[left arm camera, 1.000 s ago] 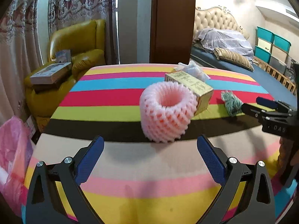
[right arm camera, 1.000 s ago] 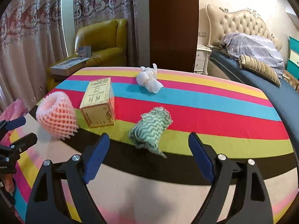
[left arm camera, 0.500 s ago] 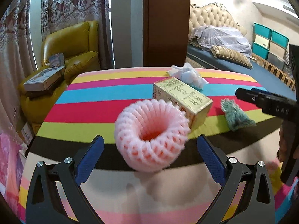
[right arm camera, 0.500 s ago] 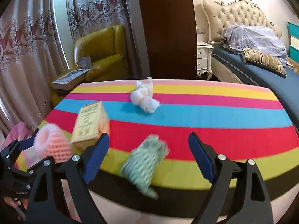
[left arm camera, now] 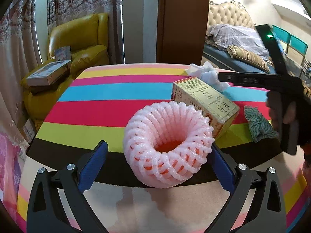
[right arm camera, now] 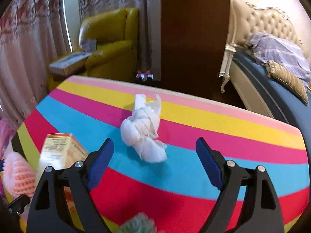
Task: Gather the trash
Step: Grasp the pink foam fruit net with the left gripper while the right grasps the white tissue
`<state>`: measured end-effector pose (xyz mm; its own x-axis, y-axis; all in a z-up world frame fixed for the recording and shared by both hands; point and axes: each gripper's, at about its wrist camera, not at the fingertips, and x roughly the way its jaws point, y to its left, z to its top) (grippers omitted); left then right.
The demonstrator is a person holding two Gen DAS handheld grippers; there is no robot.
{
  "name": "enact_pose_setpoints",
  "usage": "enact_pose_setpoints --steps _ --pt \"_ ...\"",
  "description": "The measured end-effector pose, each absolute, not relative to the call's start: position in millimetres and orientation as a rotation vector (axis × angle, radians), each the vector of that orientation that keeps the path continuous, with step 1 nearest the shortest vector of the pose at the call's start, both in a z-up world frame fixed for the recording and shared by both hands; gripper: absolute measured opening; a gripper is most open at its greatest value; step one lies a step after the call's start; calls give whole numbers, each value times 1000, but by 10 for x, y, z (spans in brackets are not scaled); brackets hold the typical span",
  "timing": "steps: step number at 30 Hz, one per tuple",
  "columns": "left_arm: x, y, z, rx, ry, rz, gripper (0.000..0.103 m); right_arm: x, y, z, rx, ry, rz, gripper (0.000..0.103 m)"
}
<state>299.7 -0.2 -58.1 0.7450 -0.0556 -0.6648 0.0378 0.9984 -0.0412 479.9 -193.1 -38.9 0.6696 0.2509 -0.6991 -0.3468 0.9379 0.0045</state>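
A pink foam fruit net (left arm camera: 169,145) lies on the striped table, between the wide-spread fingers of my left gripper (left arm camera: 157,165); the pads stand apart from it. Behind the net lie a yellow carton (left arm camera: 206,101), a green-white cloth (left arm camera: 258,124) and a crumpled white tissue (left arm camera: 208,73). In the right wrist view my right gripper (right arm camera: 155,161) stands open just short of the white tissue (right arm camera: 144,132), nothing between its pads. The carton (right arm camera: 58,155) and the foam net (right arm camera: 17,174) sit at its left, the green cloth (right arm camera: 138,225) at the bottom edge.
The striped table (left arm camera: 116,93) ends at a far edge with a yellow armchair (left arm camera: 77,44) carrying boxes behind it. A dark wooden door (right arm camera: 192,29) and a bed (right arm camera: 272,77) stand beyond. A pink bag (left arm camera: 7,165) hangs at the table's left.
My left gripper has closed in on the foam net, which now lies between its fingers. My right gripper has travelled past the green cloth toward the white tissue.
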Motion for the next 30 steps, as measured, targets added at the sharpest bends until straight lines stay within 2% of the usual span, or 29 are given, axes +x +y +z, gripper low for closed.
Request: enact_pose_setpoints --steps 7,9,10,14,19,28,30 --pt "3001 11 -613 -45 768 -40 95 5172 -1632 -492 -213 820 373 82" --pt "2987 14 -603 -49 764 -40 95 5248 -1576 -550 -235 839 372 66" --pt "2984 24 -602 -50 763 -40 95 5259 -1548 -585 -238 856 387 42" --pt "2982 62 -611 -67 767 -47 95 5056 -1619 -569 -217 834 368 38" --pt "3008 74 -637 -69 788 -61 94 4581 -1981 -617 -109 848 345 38" --pt "2979 36 -599 -53 780 -111 53 3621 -2269 -600 1 820 346 38" --pt "2910 30 -577 -37 759 -107 50 3400 -2256 -564 -1 800 353 38"
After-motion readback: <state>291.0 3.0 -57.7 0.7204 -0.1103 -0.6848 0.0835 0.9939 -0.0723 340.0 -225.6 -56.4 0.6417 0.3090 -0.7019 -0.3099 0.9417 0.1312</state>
